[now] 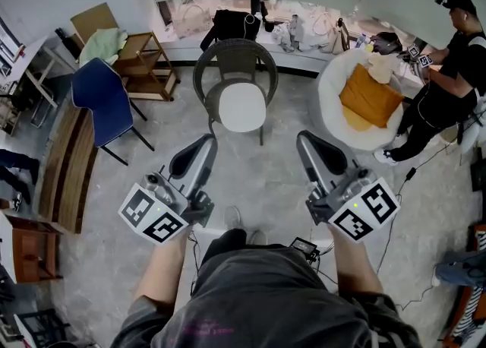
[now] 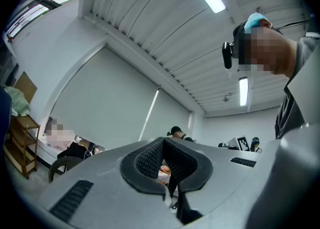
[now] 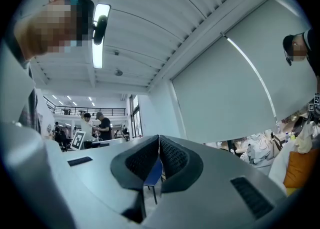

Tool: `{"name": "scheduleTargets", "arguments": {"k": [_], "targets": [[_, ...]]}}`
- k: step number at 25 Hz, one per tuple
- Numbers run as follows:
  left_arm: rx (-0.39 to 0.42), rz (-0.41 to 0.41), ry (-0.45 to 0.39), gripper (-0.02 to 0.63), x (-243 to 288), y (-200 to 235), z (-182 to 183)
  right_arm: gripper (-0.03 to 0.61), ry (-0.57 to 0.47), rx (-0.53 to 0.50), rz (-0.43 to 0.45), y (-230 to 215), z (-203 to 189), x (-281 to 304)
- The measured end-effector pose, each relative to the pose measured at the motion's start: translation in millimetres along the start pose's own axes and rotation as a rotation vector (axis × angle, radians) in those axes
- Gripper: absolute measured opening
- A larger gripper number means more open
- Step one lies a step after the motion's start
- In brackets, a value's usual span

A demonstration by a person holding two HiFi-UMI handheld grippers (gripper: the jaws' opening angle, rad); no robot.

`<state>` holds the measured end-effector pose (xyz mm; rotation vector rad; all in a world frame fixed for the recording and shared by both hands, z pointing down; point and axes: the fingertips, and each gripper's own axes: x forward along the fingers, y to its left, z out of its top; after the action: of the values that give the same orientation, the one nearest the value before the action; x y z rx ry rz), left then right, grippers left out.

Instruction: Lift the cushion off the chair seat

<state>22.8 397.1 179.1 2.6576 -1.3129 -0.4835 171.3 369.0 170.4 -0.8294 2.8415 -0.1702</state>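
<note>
In the head view, the cushion (image 1: pixel 241 107) is lying on the seat of a dark wicker chair (image 1: pixel 228 52), which is standing on the floor at 12 o'clock from the person, well apart from both tools. The left tool (image 1: pixel 206 141) is pointing toward 1 o'clock and the right tool (image 1: pixel 304 137) toward 11 o'clock, so the cushion is sitting ahead of them and between their lines. I am judging the left tool a little nearer. The cushion is looking white, smooth and nearly round, filling the seat, with its slightly longer side running from 12 to 6 o'clock. An orange cushion (image 1: pixel 368 96) is resting in a white round seat at 2 o'clock, but the person is not facing it. In the left gripper view, the tool's jaws are pressing together with nothing between them, and the tool is aiming slightly upward. Only the wicker chair's back is showing at 8 o'clock, not the cushion. In the right gripper view, the jaws are likewise closed and empty. A blue chair (image 3: pixel 152 170) is showing behind them, and the white cushion is not appearing here.
</note>
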Motion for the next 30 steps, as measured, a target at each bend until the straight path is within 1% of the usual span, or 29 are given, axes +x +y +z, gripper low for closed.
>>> {"name": "scheduleTargets", "arguments": {"k": [5,9,10,15,17,22,30], "targets": [[-0.012,0.001,0.004,0.009,11.6,19.5,-1.0,0.014,0.017,0.011,-0.008,-14.5,-5.2,15.6],[-0.027,-0.006,0.015,0.011,35.7,70.8,2.9,0.014,0.032,0.018,-0.021,-42.9,-11.7,63.4],[-0.028,-0.007,0.017,0.011,39.1,77.7,1.8,0.014,0.033,0.02,-0.022,-47.2,-14.2,69.2],[-0.017,-0.014,0.01,0.011,42.0,78.1,-7.6,0.014,0.034,0.014,-0.018,-51.3,-24.4,66.2],[-0.018,-0.016,0.009,0.009,46.1,87.5,-13.6,0.014,0.035,0.013,-0.02,-58.4,-31.5,72.4],[-0.051,-0.017,0.022,0.011,65.0,150.6,0.7,0.014,0.06,0.026,-0.037,-79.6,-33.3,136.5],[-0.084,-0.019,0.038,0.009,83.4,217.5,0.3,0.014,0.083,0.037,-0.057,-102.5,-47.0,196.9]]}}
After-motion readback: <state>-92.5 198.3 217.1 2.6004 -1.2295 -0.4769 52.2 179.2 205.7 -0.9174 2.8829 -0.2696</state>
